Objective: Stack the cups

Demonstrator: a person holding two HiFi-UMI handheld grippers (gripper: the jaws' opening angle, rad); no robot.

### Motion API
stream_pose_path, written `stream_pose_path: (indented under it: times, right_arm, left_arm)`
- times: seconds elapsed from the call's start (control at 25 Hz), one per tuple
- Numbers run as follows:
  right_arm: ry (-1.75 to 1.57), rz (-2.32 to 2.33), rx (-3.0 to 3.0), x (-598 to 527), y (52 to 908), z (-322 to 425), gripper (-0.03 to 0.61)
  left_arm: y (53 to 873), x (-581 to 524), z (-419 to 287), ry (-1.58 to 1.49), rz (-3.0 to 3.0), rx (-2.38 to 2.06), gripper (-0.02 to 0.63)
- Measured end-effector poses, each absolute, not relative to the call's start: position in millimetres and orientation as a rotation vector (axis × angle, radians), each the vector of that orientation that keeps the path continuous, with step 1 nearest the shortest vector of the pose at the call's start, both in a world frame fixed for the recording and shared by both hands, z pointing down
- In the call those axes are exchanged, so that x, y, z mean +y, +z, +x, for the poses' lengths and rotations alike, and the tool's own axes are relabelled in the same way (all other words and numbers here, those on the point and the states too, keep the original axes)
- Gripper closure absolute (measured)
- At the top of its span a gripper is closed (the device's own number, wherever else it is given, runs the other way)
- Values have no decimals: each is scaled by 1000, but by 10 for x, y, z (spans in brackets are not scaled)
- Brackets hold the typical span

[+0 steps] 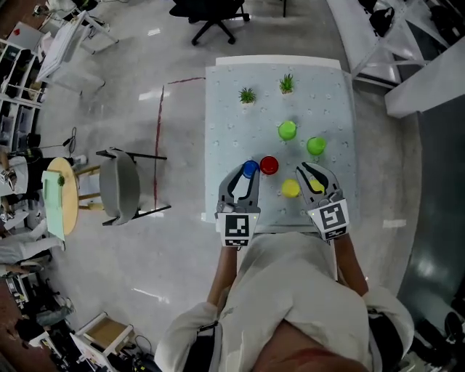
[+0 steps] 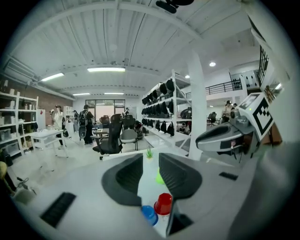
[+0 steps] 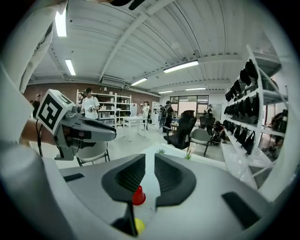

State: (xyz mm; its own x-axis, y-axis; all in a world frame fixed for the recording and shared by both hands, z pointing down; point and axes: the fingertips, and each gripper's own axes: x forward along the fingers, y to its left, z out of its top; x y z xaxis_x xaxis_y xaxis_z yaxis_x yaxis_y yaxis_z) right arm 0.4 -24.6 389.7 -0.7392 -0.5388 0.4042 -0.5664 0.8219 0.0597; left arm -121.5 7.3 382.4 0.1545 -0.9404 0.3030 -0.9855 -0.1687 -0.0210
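Note:
Several small cups stand upside down on the pale table [image 1: 225, 131]: blue [image 1: 250, 168], red [image 1: 269, 166], yellow [image 1: 290, 189] and two green ones [image 1: 287, 131] [image 1: 316, 146]. My left gripper [image 1: 243, 174] hovers at the near edge with its tips just short of the blue cup; its jaws stand slightly open and empty. Through their gap in the left gripper view [image 2: 150, 176] I see the blue cup [image 2: 149, 214], the red cup [image 2: 163, 204] and a green cup [image 2: 160, 178]. My right gripper [image 1: 309, 171] is shut and empty, right of the yellow cup. The right gripper view [image 3: 150, 173] shows red [image 3: 138, 196] and yellow [image 3: 136, 226] low left.
Two small potted plants [image 1: 247, 95] [image 1: 287, 83] stand at the table's far end. A stool [image 1: 120, 185] and a round side table [image 1: 62, 196] are on the floor to the left. An office chair [image 1: 211, 14] is beyond the table, and white benches [image 1: 407, 58] run along the right.

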Motion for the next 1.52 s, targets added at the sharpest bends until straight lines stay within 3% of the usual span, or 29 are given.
stream_pose_path:
  times: [0.68, 1.52]
  right_arm:
    - [140, 881, -2377, -20, 4615, 69, 517]
    - [197, 727, -2346, 301, 5039, 250, 494]
  left_arm:
    - [4510, 60, -1342, 432, 2284, -1688, 503]
    - [4888, 313, -890, 530, 2294, -1563, 503]
